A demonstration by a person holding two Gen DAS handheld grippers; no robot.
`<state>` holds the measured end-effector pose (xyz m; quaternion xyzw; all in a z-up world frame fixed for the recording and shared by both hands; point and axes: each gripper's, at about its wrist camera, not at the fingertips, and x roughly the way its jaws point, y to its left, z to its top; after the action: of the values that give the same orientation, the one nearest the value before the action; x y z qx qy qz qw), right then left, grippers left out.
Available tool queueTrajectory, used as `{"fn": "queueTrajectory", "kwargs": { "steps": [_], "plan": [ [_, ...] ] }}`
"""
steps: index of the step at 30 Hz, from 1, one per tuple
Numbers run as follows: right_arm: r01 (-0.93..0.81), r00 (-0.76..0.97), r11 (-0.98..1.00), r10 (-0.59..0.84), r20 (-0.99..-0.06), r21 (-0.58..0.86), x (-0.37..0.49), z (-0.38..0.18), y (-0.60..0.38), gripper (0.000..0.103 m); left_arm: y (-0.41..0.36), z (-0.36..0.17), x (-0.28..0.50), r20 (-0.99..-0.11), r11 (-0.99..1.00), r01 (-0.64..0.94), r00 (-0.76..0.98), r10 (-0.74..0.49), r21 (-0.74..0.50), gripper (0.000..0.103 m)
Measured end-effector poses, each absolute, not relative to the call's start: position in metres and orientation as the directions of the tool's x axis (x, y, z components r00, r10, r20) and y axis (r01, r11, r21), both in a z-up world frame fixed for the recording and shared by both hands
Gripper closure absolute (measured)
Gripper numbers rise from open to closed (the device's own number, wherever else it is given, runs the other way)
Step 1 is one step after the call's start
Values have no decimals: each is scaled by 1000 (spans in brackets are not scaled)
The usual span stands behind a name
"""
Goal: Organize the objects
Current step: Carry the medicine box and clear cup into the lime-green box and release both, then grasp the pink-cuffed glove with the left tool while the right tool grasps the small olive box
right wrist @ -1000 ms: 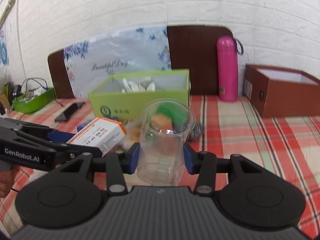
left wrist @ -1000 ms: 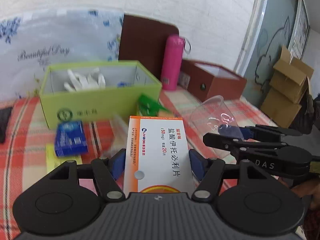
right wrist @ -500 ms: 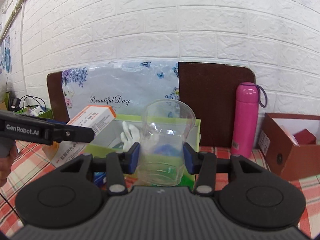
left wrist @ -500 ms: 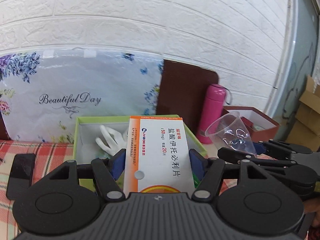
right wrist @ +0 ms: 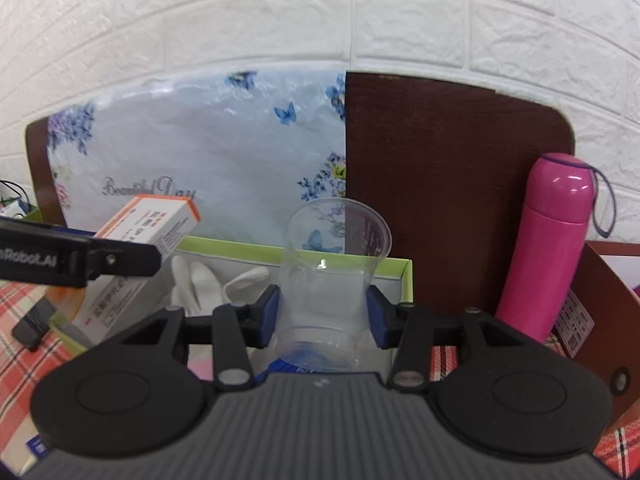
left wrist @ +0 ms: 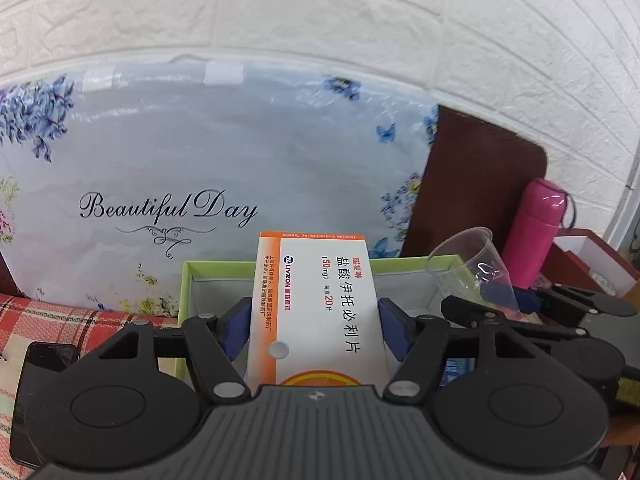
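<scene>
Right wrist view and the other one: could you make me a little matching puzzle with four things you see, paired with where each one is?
Things:
1. medicine box
2. clear plastic cup
3. pink thermos bottle
4. white gloves

Places:
A. lying inside the green box
B. standing on the table between the dark brown board and the brown box
C. held in the left gripper
D. held in the right gripper

Pairs: 1-C, 2-D, 3-B, 4-A
</scene>
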<state>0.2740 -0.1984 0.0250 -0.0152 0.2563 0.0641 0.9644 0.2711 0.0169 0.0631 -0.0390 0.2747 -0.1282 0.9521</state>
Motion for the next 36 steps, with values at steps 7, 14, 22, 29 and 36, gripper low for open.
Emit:
{"fn": "queueTrajectory", "kwargs": {
  "steps": [7,14,22,29,36],
  "plan": [
    [-132,837,990,87,-541,-44,298,2,-186,51,20,46,287,-529,966,215,808,-260,-145,33],
    [-153,830,984,80,-552,-87,290,-3,-186,15,20,33,288,-556,974,190,799,-228,-127,19],
    [-140,863,986,77,-500,-90,260,25,-191,0,20,52,265,-541,977,182,814,-213,-110,19],
    [-134,917,989,98,-386,-69,193,68,-202,0,15,83,213,-516,979,173,832,-206,-111,19],
    [-155,937,988,143,-319,-12,107,85,-215,0,8,87,143,-490,976,198,844,-216,-89,18]
  ]
}}
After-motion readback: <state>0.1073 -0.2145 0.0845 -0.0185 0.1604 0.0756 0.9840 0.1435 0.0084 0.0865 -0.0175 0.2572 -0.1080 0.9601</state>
